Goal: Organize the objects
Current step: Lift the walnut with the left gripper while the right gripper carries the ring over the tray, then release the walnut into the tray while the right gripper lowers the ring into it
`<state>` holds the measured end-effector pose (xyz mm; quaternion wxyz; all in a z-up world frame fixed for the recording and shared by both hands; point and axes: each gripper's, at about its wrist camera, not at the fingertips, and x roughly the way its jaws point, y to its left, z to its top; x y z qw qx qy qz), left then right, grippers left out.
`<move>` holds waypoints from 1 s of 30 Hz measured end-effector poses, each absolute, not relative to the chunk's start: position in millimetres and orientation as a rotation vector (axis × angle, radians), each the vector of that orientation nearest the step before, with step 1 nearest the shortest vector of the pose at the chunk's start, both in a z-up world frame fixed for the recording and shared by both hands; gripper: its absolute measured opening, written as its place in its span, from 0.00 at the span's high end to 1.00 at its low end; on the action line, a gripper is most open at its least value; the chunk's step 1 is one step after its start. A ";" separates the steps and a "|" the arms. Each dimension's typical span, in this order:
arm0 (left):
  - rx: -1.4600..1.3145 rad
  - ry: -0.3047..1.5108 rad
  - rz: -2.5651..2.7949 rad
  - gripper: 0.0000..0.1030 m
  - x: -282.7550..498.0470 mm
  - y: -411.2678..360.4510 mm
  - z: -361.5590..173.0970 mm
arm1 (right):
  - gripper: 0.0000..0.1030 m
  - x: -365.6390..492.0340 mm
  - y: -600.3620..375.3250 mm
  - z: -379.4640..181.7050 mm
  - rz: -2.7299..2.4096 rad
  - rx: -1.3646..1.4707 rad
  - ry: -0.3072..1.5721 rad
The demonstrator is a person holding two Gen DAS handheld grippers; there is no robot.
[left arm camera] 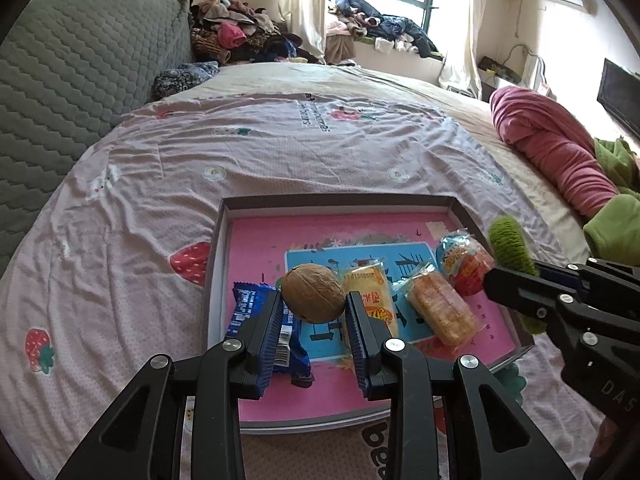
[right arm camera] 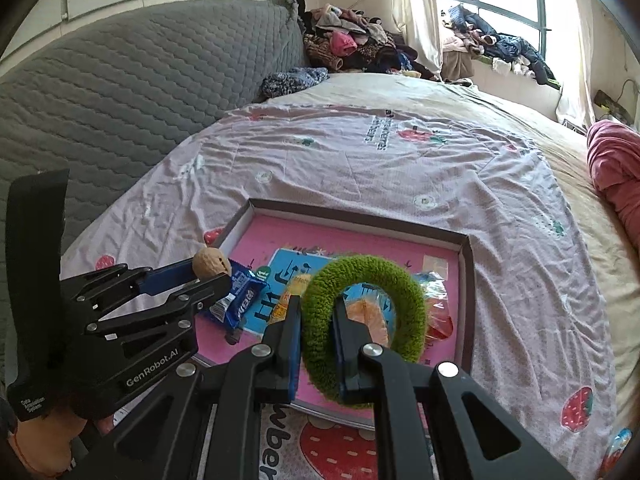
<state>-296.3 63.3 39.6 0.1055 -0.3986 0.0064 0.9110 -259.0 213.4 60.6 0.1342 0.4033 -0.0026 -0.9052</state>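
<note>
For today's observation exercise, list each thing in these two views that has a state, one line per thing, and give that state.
Left hand-held gripper: shut on the walnut.
Walnut: held above the tray.
Right hand-held gripper: shut on the green scrunchie.
Green scrunchie: held, one side pinched.
Tray: open, lying on the bedsheet.
Blue snack packet: sealed, lying in the tray.
Wrapped cake: sealed, lying in the tray.
</note>
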 end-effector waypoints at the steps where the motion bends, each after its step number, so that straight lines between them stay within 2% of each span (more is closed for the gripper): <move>1: -1.175 0.020 2.685 0.68 -297.1 64.4 37.8 | 0.87 -260.0 213.2 58.2 -2.621 1.174 -0.011; 30: -1.221 0.066 2.690 0.68 -320.4 67.8 -5.7 | 0.87 -287.1 194.5 2.7 -2.577 1.266 0.088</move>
